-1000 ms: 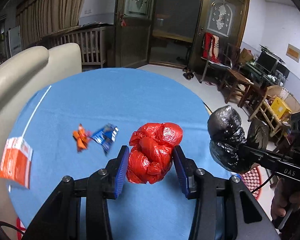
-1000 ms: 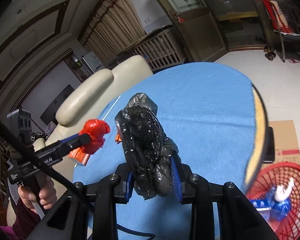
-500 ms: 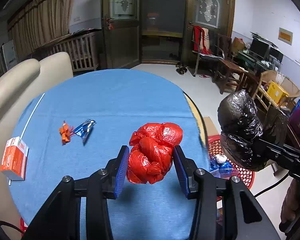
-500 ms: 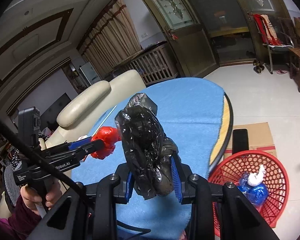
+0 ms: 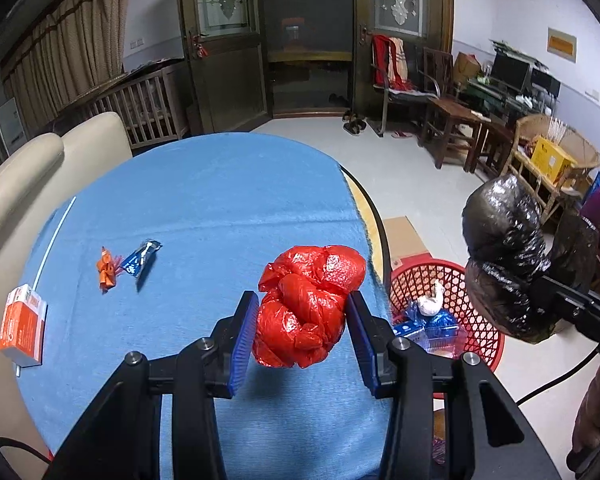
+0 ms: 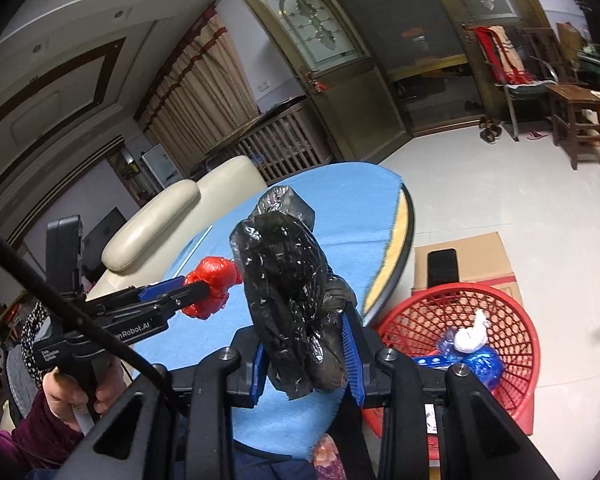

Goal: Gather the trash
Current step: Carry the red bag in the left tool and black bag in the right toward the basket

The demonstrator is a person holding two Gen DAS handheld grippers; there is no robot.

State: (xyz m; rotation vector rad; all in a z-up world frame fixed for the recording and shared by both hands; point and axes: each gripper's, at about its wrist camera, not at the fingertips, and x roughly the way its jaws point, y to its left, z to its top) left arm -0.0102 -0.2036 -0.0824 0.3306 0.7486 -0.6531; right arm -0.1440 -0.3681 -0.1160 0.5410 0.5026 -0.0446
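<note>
Our right gripper (image 6: 306,364), clamping the black bag (image 6: 292,312), is nearer the red basket (image 6: 512,312) than our left gripper (image 5: 302,334), which pinches the red bag (image 5: 306,304) over the table (image 5: 220,200).

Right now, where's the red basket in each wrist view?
Left wrist: red basket at right of centre, on the floor past the table edge.
Right wrist: red basket at lower right, on the floor.
Shared landmark: white wad inside the basket.

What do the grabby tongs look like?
Both tongs, the left and the right, are black frames with silver bolts and ribbed blue pads. The left's side carries white lettering, a black cable crosses the right's view, and a dark red sleeve shows.
</note>
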